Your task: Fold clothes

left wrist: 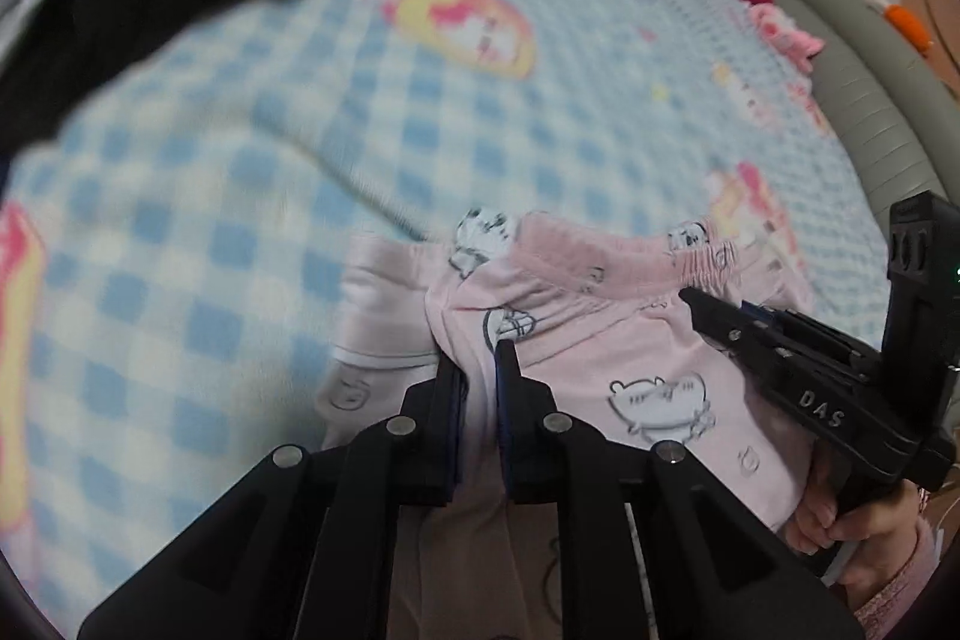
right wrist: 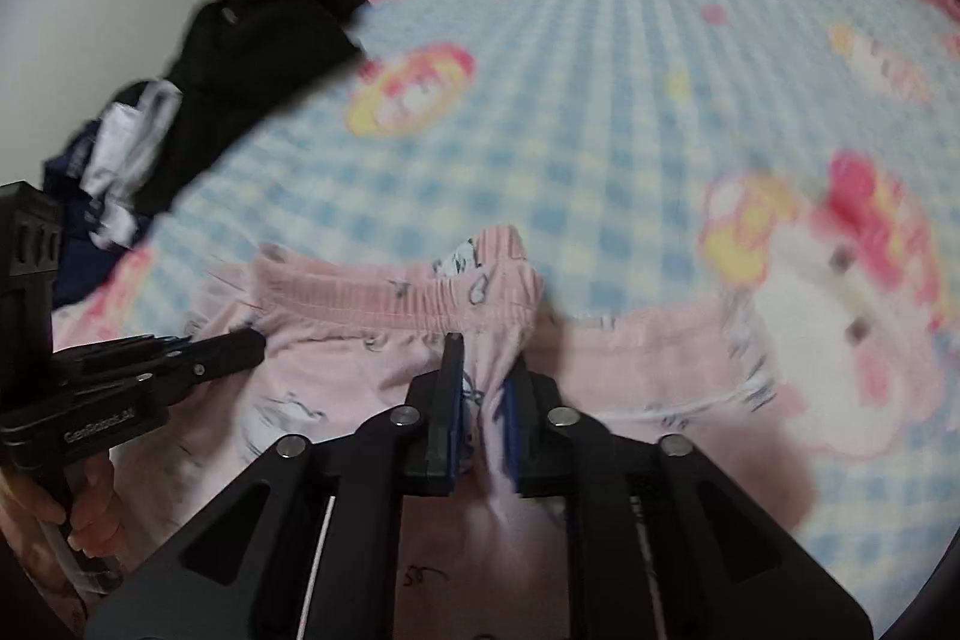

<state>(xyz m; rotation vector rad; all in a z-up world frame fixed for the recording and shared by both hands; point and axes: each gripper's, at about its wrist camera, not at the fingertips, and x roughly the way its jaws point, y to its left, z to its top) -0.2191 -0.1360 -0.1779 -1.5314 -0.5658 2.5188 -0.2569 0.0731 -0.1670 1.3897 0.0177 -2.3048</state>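
Observation:
Pink pyjama trousers [left wrist: 606,340] with cartoon prints and an elastic waistband hang between my two grippers above the bed. My left gripper [left wrist: 480,358] is shut on the cloth just below the waistband at its left end. My right gripper [right wrist: 486,358] is shut on the trousers [right wrist: 372,358] below the waistband at the right end. The right gripper also shows in the left wrist view [left wrist: 690,295], at the waistband's far end. The left gripper shows in the right wrist view [right wrist: 258,340], at the cloth's left edge. The trouser legs fall out of sight below.
A blue-and-white checked bedsheet [left wrist: 420,112] with cartoon patches covers the bed. A black garment [right wrist: 264,52] and a pile of dark blue and white clothes [right wrist: 108,172] lie at the left. A grey padded bed edge [left wrist: 870,112] runs along the right, with pink items beside it.

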